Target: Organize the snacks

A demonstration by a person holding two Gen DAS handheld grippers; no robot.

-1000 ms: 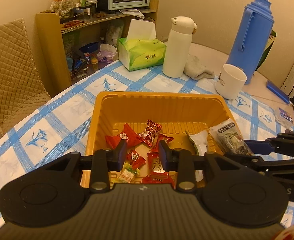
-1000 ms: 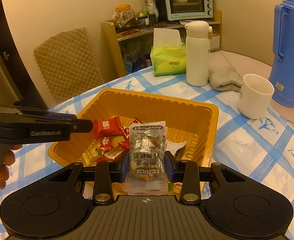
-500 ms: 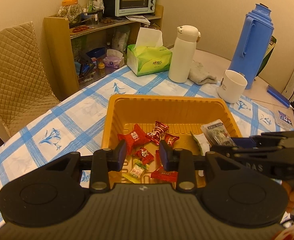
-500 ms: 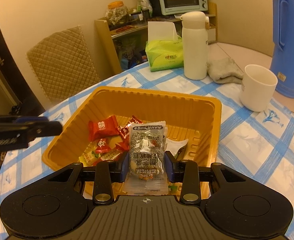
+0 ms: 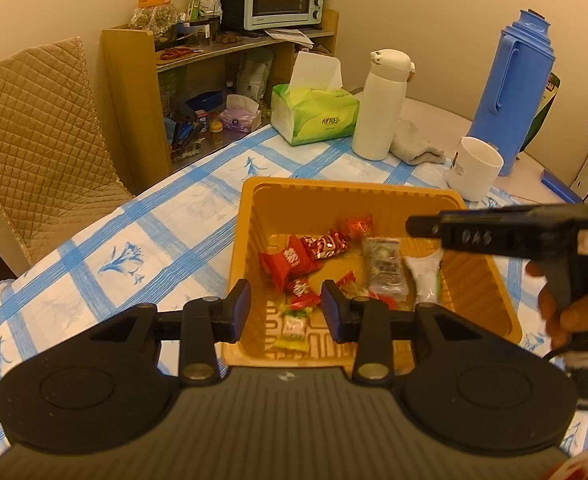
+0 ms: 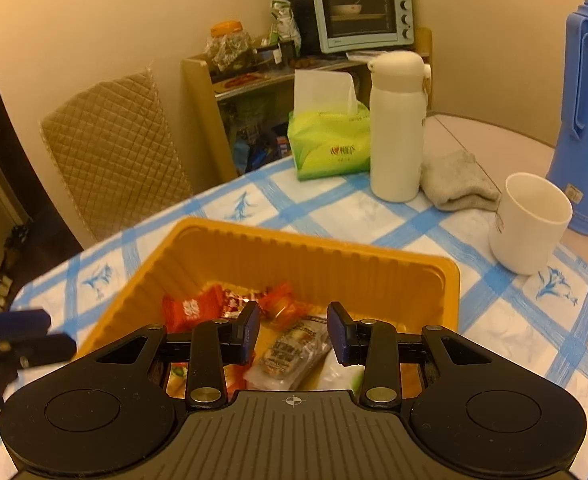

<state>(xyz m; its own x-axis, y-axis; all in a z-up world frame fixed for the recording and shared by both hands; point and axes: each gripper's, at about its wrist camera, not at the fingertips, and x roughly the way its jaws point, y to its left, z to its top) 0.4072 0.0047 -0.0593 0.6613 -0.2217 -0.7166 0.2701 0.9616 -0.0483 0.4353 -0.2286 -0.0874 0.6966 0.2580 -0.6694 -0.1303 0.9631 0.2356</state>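
I have both tools over the orange tray (image 5: pixel 249 216) on the blue-checked table (image 5: pixel 153 240). My right gripper (image 6: pixel 294 334) has its fingers spread and empty; the clear nut packet (image 6: pixel 289 354) lies in the tray beneath them, beside a white sachet (image 5: pixel 426 280). My left gripper (image 5: pixel 286 310) is also released, hovering above the tray's near edge, over the red candies (image 5: pixel 289 260) and what looks like a small green-wrapped sweet (image 5: pixel 294 322), though blur makes that uncertain.

Tray (image 5: pixel 249 216) top open; right tool (image 5: pixel 418 225) overhangs right side.
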